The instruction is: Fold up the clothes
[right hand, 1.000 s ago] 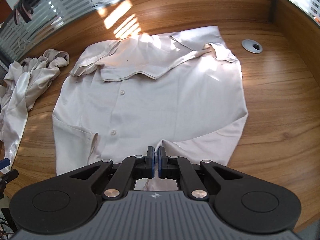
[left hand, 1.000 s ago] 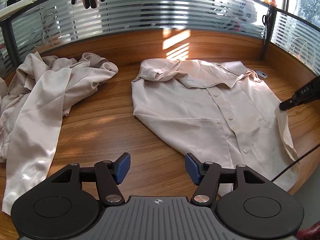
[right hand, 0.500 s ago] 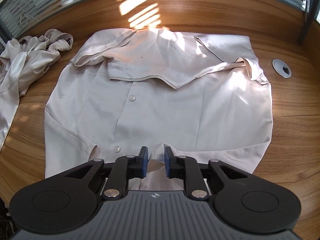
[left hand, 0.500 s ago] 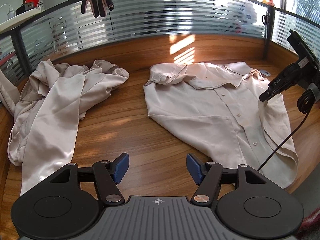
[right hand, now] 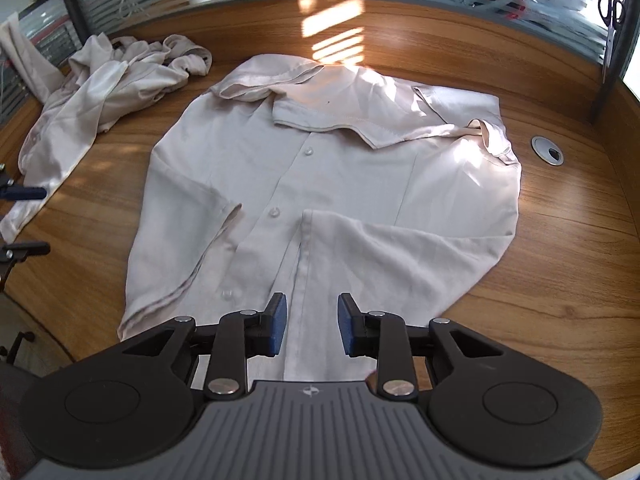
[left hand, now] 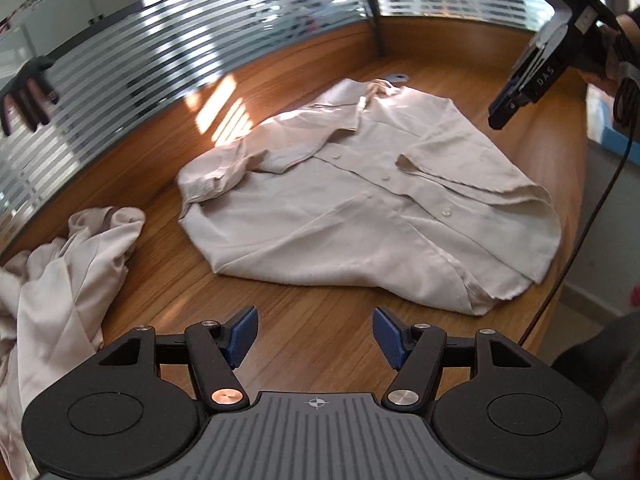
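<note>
A beige button shirt (left hand: 360,208) (right hand: 320,184) lies spread front up on the wooden desk (right hand: 560,280), collar at the far side. One lower side flap (right hand: 400,248) is folded in over the button placket. My right gripper (right hand: 311,326) hovers over the near hem; its jaws are opening and grip no cloth. It also shows as a raised black tool (left hand: 500,118) beyond the shirt in the left wrist view. My left gripper (left hand: 314,336) stands open over bare wood just short of the shirt's side edge.
A second crumpled beige garment (left hand: 60,280) (right hand: 108,88) lies in a heap on the desk, apart from the shirt's sleeve. A metal cable grommet (right hand: 547,151) sits past the collar. A striped glass partition (left hand: 160,80) rings the desk, with a black glove (left hand: 28,96) hanging on it. The right gripper's cable (left hand: 580,240) trails off the desk edge.
My right gripper was shut on the shirt's hem and has let go; its jaws now stand apart and the flap rests on the shirt. My left gripper has rolled, so its view tilts.
</note>
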The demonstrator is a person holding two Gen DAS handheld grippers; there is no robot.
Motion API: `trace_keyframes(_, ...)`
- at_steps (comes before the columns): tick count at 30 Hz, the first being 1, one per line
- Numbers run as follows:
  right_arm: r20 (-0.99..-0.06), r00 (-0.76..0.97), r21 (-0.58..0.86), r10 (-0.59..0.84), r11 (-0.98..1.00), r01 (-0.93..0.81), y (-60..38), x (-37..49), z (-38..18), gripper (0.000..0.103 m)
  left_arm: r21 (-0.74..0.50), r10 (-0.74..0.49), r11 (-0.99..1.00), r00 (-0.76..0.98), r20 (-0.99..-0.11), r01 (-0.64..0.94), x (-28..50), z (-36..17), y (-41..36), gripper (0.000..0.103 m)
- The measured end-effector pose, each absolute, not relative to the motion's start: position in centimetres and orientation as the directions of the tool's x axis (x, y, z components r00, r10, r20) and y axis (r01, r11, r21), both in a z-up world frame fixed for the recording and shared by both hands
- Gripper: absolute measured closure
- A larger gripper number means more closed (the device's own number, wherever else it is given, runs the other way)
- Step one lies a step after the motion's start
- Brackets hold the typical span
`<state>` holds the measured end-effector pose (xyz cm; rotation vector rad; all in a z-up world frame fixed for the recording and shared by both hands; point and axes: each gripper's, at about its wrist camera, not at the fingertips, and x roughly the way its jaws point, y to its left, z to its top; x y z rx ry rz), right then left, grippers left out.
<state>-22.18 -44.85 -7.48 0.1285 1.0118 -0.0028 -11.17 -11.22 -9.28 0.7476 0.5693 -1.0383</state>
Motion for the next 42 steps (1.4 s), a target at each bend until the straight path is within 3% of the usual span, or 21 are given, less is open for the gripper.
trace_keyframes(10,-0.871,0.491,-0.086,0.000,0.985,-0.152,-40.0,-28.4,-10.5,0.071,0.402,-0.593,-0.102,0.269,-0.759,0.910,-12.9,-12.8,-13.2,0.037)
trace_keyframes(13,-0.869,0.494,-0.138,0.000,0.960,-0.244,-38.5,-29.3,-11.3,0.064,0.433,-0.606,-0.193,0.240,-0.759,0.881,-13.4,-13.4,-13.8,0.037)
trace_keyframes(21,-0.856,0.515,-0.202,0.047,0.886,-0.418,-35.0,-29.9,-12.2,0.056,0.489,-0.626,-0.350,0.189,-0.756,0.799,-14.7,-14.7,-15.8,0.045)
trace_keyframes(33,-0.843,0.521,-0.245,0.135,0.765,-0.595,-31.9,-30.0,-12.4,0.055,0.490,-0.614,-0.476,0.123,-0.780,0.730,-16.8,-15.9,-17.3,0.054)
trace_keyframes(35,-0.840,0.520,-0.228,0.158,0.765,-0.602,-31.2,-29.6,-12.2,0.055,0.497,-0.611,-0.483,0.129,-0.781,0.721,-17.2,-16.2,-17.4,0.060)
trace_keyframes(37,-0.835,0.520,-0.198,0.181,0.783,-0.590,-30.8,-29.0,-12.1,0.055,0.495,-0.608,-0.490,0.125,-0.784,0.718,-17.5,-16.5,-17.5,0.081)
trace_keyframes(39,-0.831,0.518,-0.142,0.205,0.821,-0.553,-30.6,-28.1,-11.9,0.055,0.488,-0.614,-0.472,0.123,-0.779,0.734,-17.6,-16.4,-17.7,0.094)
trace_keyframes(42,-0.817,0.524,-0.052,0.242,0.873,-0.484,-30.1,-26.5,-11.8,0.055,0.466,-0.630,-0.426,0.114,-0.768,0.776,-17.3,-15.7,-18.0,0.098)
